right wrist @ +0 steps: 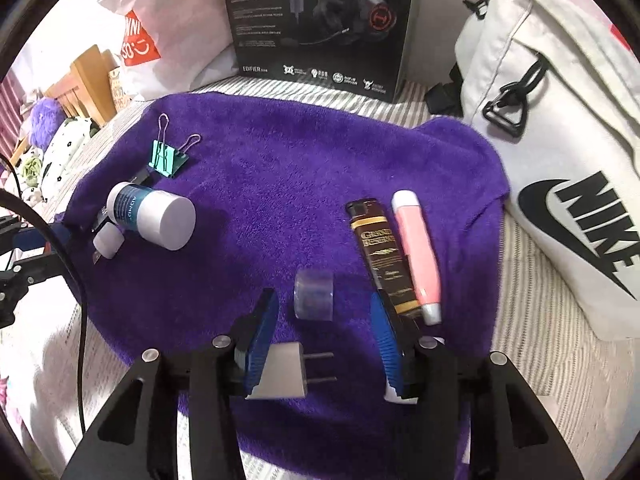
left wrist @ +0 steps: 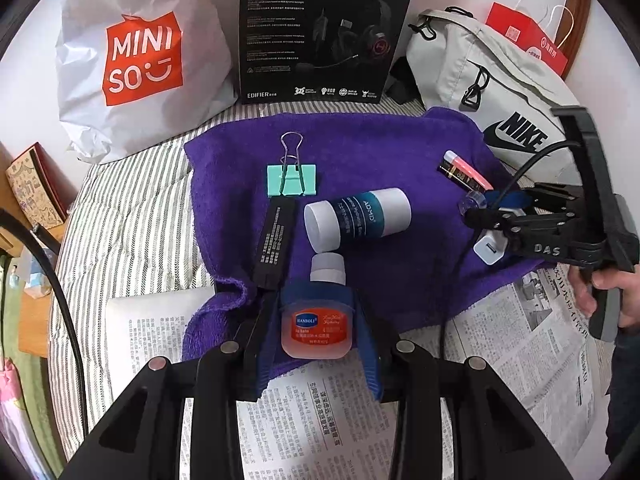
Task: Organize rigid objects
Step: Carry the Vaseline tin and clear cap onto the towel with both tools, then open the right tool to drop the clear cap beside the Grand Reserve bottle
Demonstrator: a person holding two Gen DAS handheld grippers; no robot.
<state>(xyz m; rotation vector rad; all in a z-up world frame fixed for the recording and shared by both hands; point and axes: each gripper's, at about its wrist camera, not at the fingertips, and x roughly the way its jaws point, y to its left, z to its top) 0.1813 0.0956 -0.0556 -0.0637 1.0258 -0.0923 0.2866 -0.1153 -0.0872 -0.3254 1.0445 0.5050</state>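
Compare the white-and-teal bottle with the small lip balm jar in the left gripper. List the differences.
The white-and-teal bottle lies loose on its side on the purple towel; the lip balm jar is clamped in the left gripper. The bottle is opaque and the larger; the jar is see-through pinkish-orange with an orange label. Both have white caps.

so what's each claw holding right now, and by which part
Left claw grips the small orange lip balm jar by its sides. Right claw stands open: the white plug adapter touches only one finger, not clamped.
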